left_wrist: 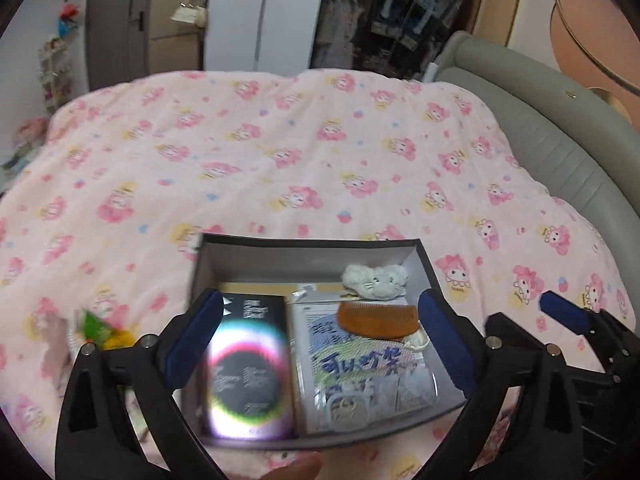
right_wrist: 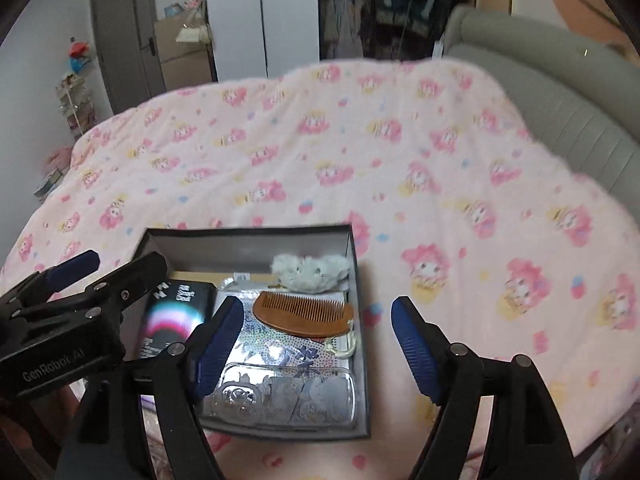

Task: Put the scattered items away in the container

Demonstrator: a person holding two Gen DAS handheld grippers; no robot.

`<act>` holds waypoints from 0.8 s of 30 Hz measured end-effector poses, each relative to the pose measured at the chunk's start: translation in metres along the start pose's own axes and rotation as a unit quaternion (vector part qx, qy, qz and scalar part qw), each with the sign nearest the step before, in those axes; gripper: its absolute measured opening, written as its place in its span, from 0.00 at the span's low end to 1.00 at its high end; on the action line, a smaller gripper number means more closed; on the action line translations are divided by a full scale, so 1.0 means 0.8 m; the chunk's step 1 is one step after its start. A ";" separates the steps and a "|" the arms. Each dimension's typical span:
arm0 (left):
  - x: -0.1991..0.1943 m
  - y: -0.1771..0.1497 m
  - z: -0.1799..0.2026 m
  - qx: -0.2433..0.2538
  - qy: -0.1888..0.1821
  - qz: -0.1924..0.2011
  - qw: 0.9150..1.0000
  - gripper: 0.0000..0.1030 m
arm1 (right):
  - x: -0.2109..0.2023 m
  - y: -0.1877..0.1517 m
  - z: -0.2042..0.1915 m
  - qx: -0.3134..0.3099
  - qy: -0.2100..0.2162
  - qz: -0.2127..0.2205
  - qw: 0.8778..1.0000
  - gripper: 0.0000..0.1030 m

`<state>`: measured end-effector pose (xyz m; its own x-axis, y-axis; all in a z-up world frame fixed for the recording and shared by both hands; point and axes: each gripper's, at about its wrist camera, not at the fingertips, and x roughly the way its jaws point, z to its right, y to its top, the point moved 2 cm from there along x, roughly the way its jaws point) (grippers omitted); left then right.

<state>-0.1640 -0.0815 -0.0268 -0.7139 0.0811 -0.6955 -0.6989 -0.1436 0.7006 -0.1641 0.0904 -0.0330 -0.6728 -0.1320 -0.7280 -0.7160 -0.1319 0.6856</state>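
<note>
- Both jaws are spread wide and pinch nothing: left gripper [left_wrist: 320, 340], right gripper [right_wrist: 316, 348].
- One dark box [left_wrist: 280, 250] sits under them on the pink blanket [left_wrist: 280, 152].
- Inside: one stiff black book [left_wrist: 250, 364], one slippery shiny packet [left_wrist: 360, 376], one hard comb [left_wrist: 376, 318], one soft white toy [left_wrist: 376, 280].
- At 9 o'clock, one small green-yellow thing [left_wrist: 102, 330] lies outside; probably light, pinch its middle.

Box [left_wrist: 224, 264] near rim partly hidden by left gripper fingers [left_wrist: 196, 336]; print on black booklet [left_wrist: 250, 368] blurred, unreadable. Green-yellow item [left_wrist: 102, 330] on bed too blurred to identify. Foil packet [right_wrist: 280, 380] partly covered by comb [right_wrist: 306, 314]
</note>
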 end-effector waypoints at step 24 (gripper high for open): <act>-0.180 -0.091 0.026 0.000 0.044 0.075 0.996 0.99 | -0.155 -0.070 0.014 0.014 0.006 0.088 0.996 0.73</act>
<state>-0.0113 -0.0624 0.0251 -0.8040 -0.0274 -0.5940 -0.5845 -0.1472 0.7979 -0.0429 0.1247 0.0188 -0.7857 -0.1617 -0.5971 -0.5929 -0.0785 0.8015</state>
